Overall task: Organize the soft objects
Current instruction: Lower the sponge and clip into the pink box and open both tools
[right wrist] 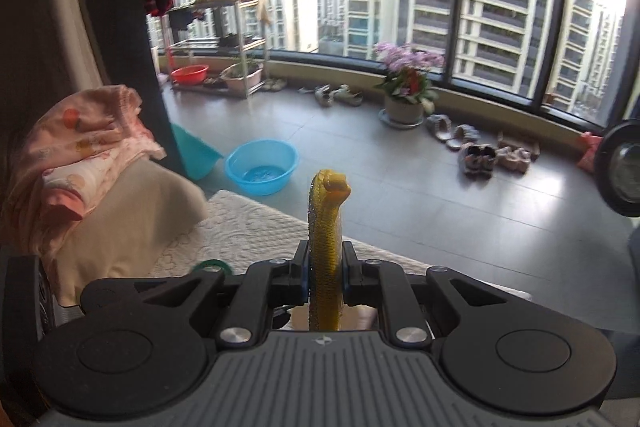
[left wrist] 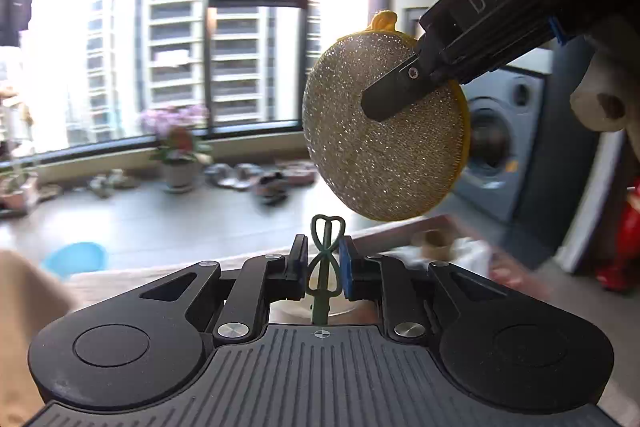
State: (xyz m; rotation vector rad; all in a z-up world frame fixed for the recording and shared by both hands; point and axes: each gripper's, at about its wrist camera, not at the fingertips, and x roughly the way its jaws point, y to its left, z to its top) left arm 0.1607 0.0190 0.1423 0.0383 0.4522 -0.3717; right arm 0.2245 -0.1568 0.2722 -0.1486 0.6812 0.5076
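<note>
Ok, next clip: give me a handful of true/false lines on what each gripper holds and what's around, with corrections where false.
1. The right gripper is shut on the round scrub pad. True.
2. The left gripper is open, holding nothing. False: it is shut on a thin green wire hook.
3. The pad rests flat on the mat. False: it is held up in the air, edge-on to the right wrist camera.
4. A blue basin sits on the tiled floor. True.
5. The potted flowers stand by the window. True.
6. The pad is blue on both sides. False: one face is glittery silver, the rim and back are yellow.
</note>
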